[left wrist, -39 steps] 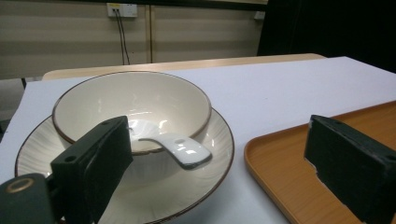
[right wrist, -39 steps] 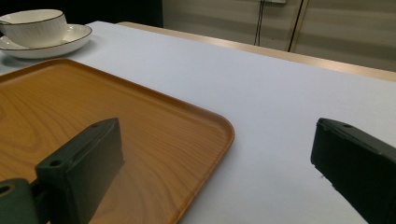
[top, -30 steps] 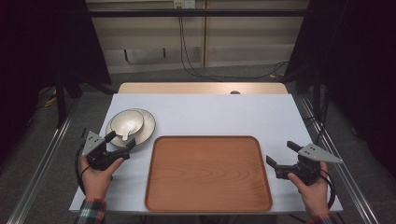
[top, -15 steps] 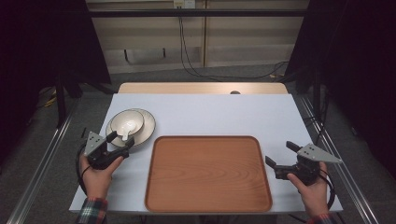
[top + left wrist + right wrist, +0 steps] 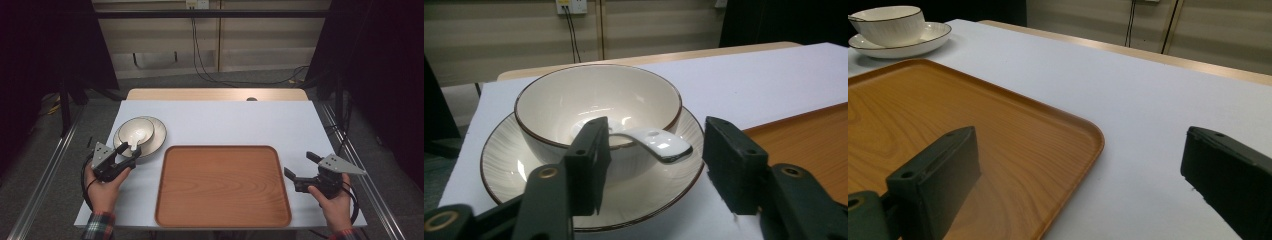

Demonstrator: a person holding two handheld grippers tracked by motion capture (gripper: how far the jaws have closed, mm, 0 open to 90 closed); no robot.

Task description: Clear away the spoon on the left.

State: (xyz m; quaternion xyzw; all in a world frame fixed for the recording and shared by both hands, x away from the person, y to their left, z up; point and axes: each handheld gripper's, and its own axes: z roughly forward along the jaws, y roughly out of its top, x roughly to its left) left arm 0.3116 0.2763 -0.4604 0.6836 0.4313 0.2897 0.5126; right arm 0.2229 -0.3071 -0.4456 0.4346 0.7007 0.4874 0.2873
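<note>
A cream bowl (image 5: 136, 130) (image 5: 594, 97) with a dark rim sits on a matching plate (image 5: 158, 135) (image 5: 504, 160) at the table's left. A white spoon (image 5: 659, 142) lies in the bowl, its handle hanging over the near rim. My left gripper (image 5: 129, 150) (image 5: 656, 147) is level with that handle. Its jaws have just been closing, and the handle lies between them with a gap still showing on the right side. My right gripper (image 5: 299, 164) (image 5: 1078, 150) stands open, straddling the right edge of the wooden tray (image 5: 222, 185) (image 5: 998, 135) with nothing in it.
The white tabletop (image 5: 225, 120) stretches bare behind the tray. A strip of wooden table (image 5: 215, 94) shows at the far edge. Metal rails run along both sides, and cables hang on the back wall.
The left gripper's jaws have narrowed around the spoon handle. Both hands have stayed where they were, and the right gripper's jaws look unchanged.
</note>
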